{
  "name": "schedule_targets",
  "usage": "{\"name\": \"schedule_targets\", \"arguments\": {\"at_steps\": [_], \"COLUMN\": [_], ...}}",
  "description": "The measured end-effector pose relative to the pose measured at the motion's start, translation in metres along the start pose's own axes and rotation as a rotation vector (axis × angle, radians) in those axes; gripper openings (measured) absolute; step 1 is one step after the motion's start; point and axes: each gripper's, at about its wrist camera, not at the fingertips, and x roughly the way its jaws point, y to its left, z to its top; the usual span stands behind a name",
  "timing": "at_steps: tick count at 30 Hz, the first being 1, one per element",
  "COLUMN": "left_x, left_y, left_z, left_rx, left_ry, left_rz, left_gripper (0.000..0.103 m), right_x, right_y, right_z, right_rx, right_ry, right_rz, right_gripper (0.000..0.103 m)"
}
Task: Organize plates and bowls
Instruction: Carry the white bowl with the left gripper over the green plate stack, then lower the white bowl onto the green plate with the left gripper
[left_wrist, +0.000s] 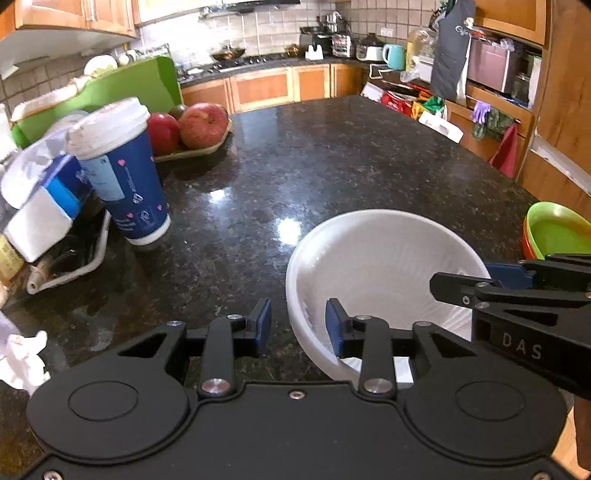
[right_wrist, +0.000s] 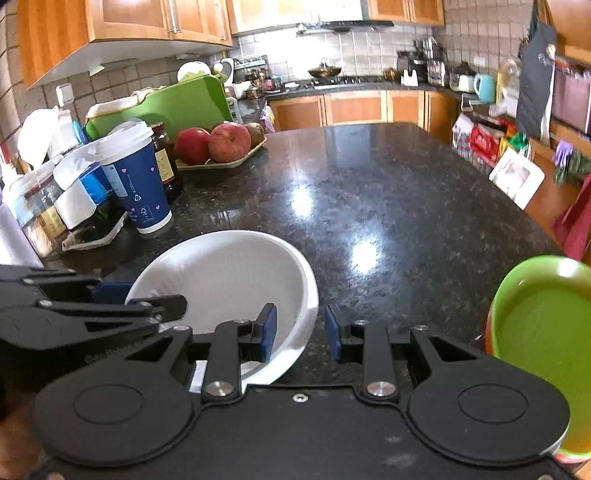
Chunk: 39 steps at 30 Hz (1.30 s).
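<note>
A white bowl (left_wrist: 380, 266) sits on the black granite counter (left_wrist: 295, 166); it also shows in the right wrist view (right_wrist: 229, 273). My left gripper (left_wrist: 298, 326) is open, its jaws either side of the bowl's left rim, one pad inside and one outside. My right gripper (right_wrist: 301, 332) is open the same way astride the bowl's right rim. Each gripper shows in the other's view: the right one (left_wrist: 517, 295) and the left one (right_wrist: 92, 306). A green bowl (right_wrist: 543, 325) stacked on an orange one stands to the right; it also shows in the left wrist view (left_wrist: 557, 229).
A blue paper cup (left_wrist: 122, 173) with a white lid stands at the left, beside tissue packs (left_wrist: 40, 206) and a white tray. Apples on a tray (left_wrist: 192, 129) lie behind it. A green cutting board (right_wrist: 173, 103) leans at the back left.
</note>
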Motion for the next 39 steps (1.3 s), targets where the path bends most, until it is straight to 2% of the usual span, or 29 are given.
{"name": "schedule_targets", "arguments": {"at_steps": [6, 9, 20, 30, 39], "left_x": [0.006, 0.006, -0.017, -0.034, -0.023], "left_y": [0.003, 0.001, -0.021, -0.094, -0.167], "left_z": [-0.002, -0.003, 0.003, 0.019, 0.035], "left_rx": [-0.005, -0.001, -0.011, -0.007, -0.020], "left_ry": [0.025, 0.028, -0.010, -0.047, -0.019], "left_rz": [-0.056, -0.078, -0.075, -0.098, -0.137], "left_gripper": [0.041, 0.032, 0.032, 0.032, 0.032], "right_x": [0.004, 0.001, -0.038, -0.096, -0.127], "right_y": [-0.001, 0.002, -0.019, -0.085, -0.169], "right_z": [-0.004, -0.005, -0.005, -0.009, -0.011], "right_rx": [0.055, 0.064, 0.063, 0.030, 0.031], "right_ry": [-0.002, -0.015, -0.089, -0.166, -0.177], "right_rz": [-0.015, -0.012, -0.001, -0.063, -0.117], "right_gripper": [0.021, 0.020, 0.020, 0.020, 0.020]}}
